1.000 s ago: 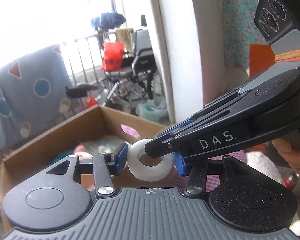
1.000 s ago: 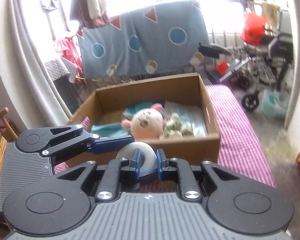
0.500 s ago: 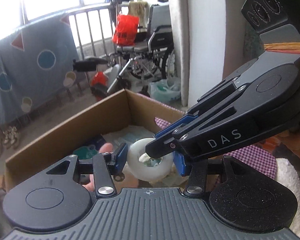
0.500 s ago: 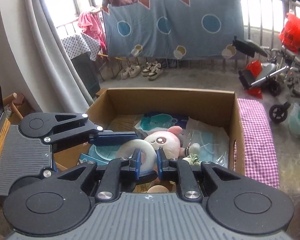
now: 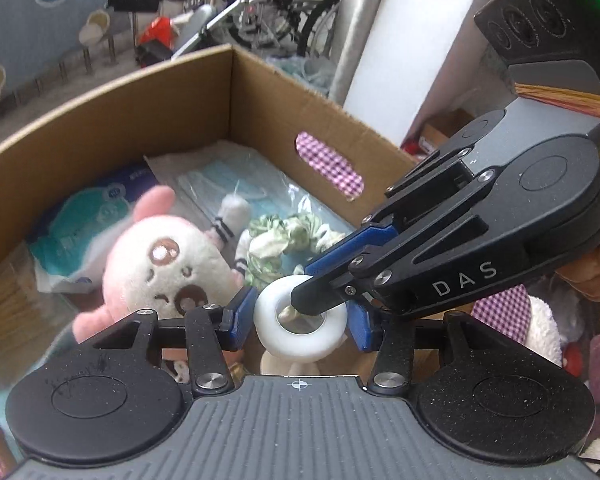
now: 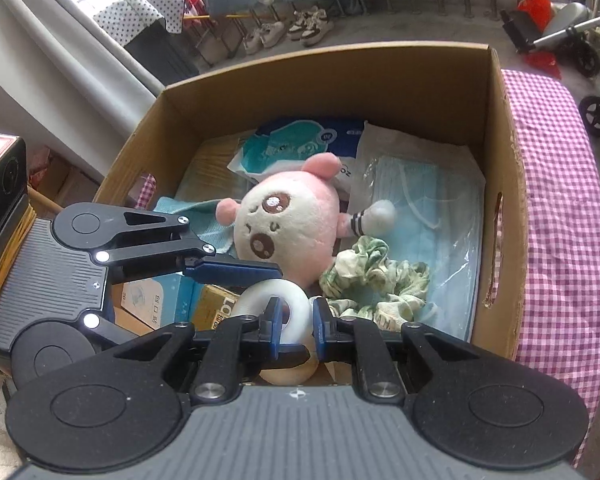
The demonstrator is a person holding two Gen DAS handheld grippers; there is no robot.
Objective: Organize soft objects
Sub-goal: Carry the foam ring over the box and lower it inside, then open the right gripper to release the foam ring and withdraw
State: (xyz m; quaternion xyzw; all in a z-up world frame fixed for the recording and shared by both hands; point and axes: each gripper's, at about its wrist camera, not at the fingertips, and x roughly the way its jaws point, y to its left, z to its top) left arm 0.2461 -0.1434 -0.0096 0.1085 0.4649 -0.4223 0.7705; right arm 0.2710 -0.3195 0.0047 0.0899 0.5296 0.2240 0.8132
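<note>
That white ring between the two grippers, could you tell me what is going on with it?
Both handheld grippers grip the white ring over the open cardboard box. The left gripper clamps its outer sides; the right gripper pinches its rim, one finger through the hole. Below lie a pink plush toy, a scrunchie and bagged masks.

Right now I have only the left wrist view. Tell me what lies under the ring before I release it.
Observer: In the right wrist view, a blue-and-white carton and a brown carton lie beside and below the white ring, in the cardboard box's near-left corner.
Operator: Report the right gripper's hold.
Observer: The right gripper pinches the ring's wall, with one finger in the hole and the other outside.
</note>
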